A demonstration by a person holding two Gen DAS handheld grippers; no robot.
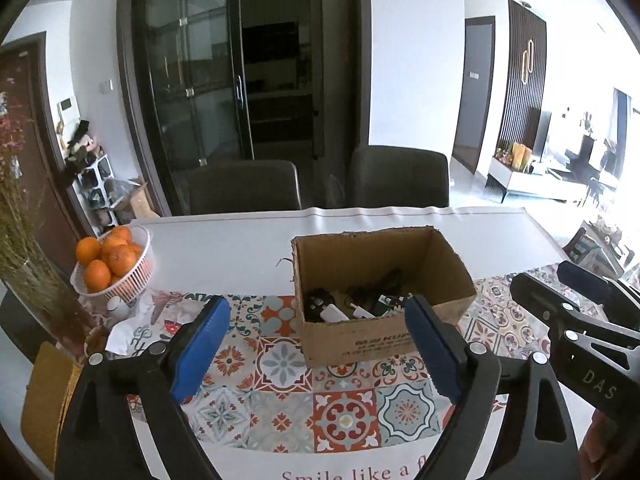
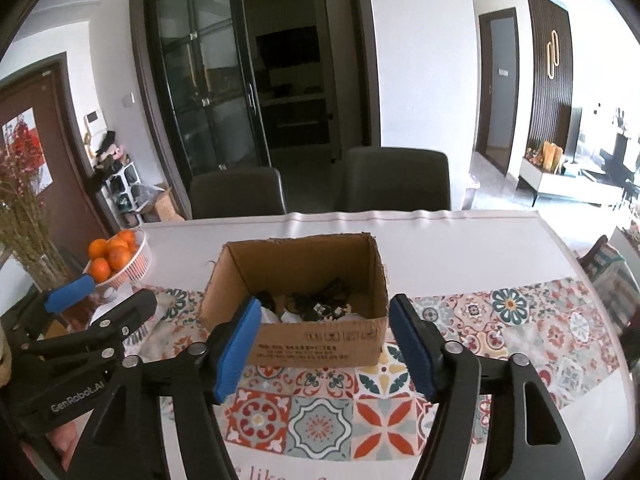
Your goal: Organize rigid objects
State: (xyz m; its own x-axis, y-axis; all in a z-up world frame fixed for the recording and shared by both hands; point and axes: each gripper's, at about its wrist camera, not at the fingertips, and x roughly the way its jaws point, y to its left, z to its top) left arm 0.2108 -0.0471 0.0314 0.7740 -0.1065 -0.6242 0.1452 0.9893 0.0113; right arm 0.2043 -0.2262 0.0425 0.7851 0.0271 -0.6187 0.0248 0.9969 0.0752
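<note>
Left gripper (image 1: pixel 318 354): hanging released, nothing between its pads.
Right gripper (image 2: pixel 322 348): likewise gaping, empty.
Cardboard box (image 2: pixel 320 344): sitting on desk (image 2: pixel 460 240), holding cables.

a: where do the two views sit?
b: each rides a gripper, close above the table (image 1: pixel 224 236), tilted down and facing the chairs (image 2: pixel 236 192).
a: shared ground?
b: both hold the cardboard box (image 1: pixel 384 276), left view from its left.
</note>
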